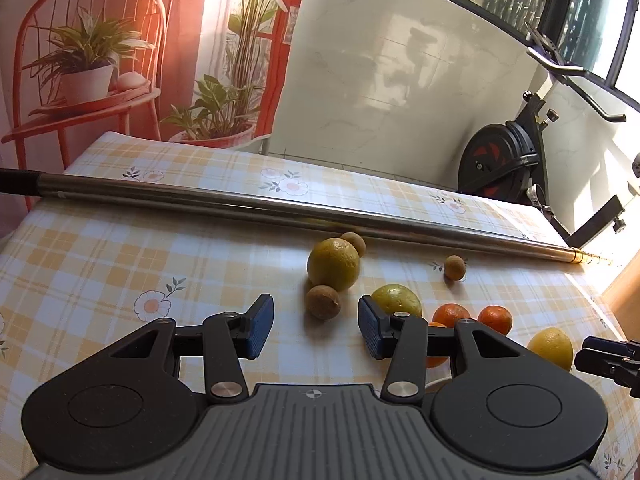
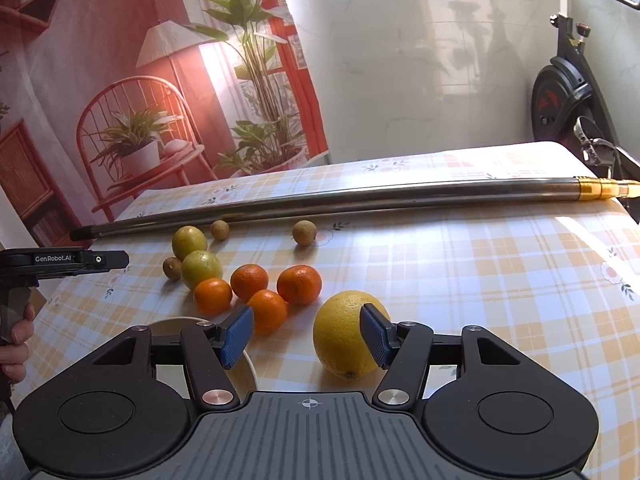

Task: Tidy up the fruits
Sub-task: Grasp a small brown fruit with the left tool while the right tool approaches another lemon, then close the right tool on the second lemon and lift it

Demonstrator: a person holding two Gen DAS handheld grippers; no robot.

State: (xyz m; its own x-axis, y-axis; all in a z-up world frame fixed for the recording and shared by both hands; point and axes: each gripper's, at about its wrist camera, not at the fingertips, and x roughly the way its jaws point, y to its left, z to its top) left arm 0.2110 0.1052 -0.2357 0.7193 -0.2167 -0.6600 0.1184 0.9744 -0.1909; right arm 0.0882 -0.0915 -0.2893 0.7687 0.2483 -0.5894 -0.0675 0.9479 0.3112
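Note:
My left gripper (image 1: 316, 328) is open just above the checked tablecloth (image 1: 120, 264), and a small brown fruit (image 1: 322, 302) lies right ahead of the gap. Behind that fruit sits a yellow-green citrus (image 1: 333, 264); a second one (image 1: 396, 299) peeks over the right finger. My right gripper (image 2: 307, 336) is open too. A large yellow citrus (image 2: 340, 340) lies just ahead, partly behind the right pad (image 2: 374, 338). Several tangerines (image 2: 249, 281) cluster to its left. Two more brown fruits (image 2: 304, 233) lie near the pole.
A long metal pole (image 2: 360, 196) lies across the table behind the fruit. A white dish rim (image 2: 250, 364) shows under my right gripper's left finger. A hand (image 2: 16, 340) holds the left gripper (image 2: 116, 260) at far left. An exercise bike (image 1: 500, 164) stands beyond the table.

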